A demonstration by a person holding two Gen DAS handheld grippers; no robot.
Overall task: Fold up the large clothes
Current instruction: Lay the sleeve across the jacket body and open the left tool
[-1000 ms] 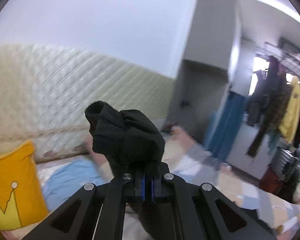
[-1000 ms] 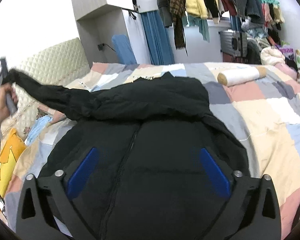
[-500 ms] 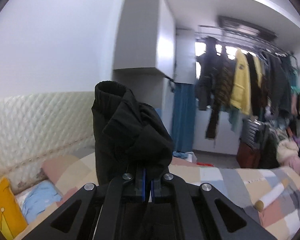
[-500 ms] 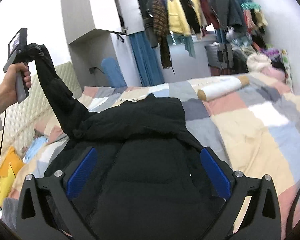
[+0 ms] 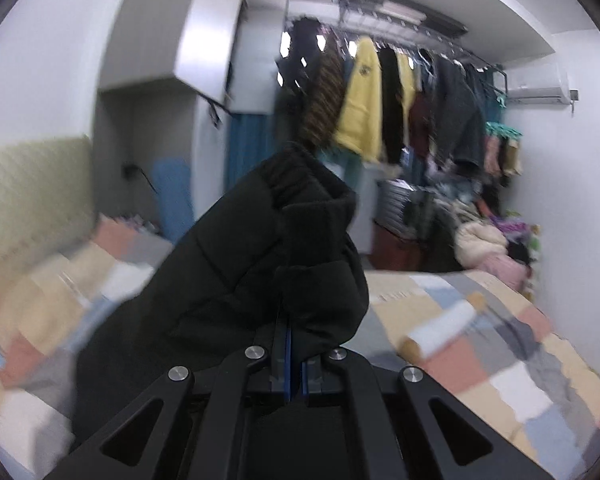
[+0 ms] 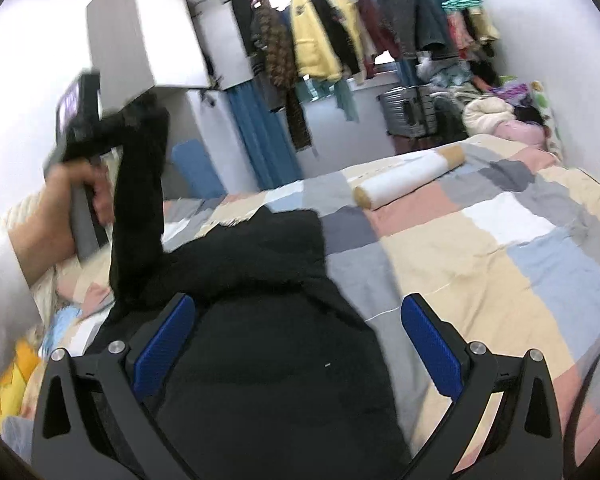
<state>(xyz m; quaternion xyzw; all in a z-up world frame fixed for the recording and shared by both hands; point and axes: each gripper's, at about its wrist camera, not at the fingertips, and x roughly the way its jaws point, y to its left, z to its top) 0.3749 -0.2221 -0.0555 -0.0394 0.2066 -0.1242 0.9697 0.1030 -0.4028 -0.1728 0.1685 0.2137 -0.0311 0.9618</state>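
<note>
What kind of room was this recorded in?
Most likely a bedroom: a bed with a patchwork quilt, a padded headboard, and a rail of hanging clothes by the window.

Dim, motion-blurred, fisheye-warped edges

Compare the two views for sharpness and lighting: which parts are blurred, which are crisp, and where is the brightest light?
Left wrist view: patchwork bedspread and headboard smear with motion blur; the left tool clamped on the black jacket sleeve is crisp.
Right wrist view: the hand and raised sleeve blur; the open right tool stays sharp; window light glares behind the hanging clothes.
</note>
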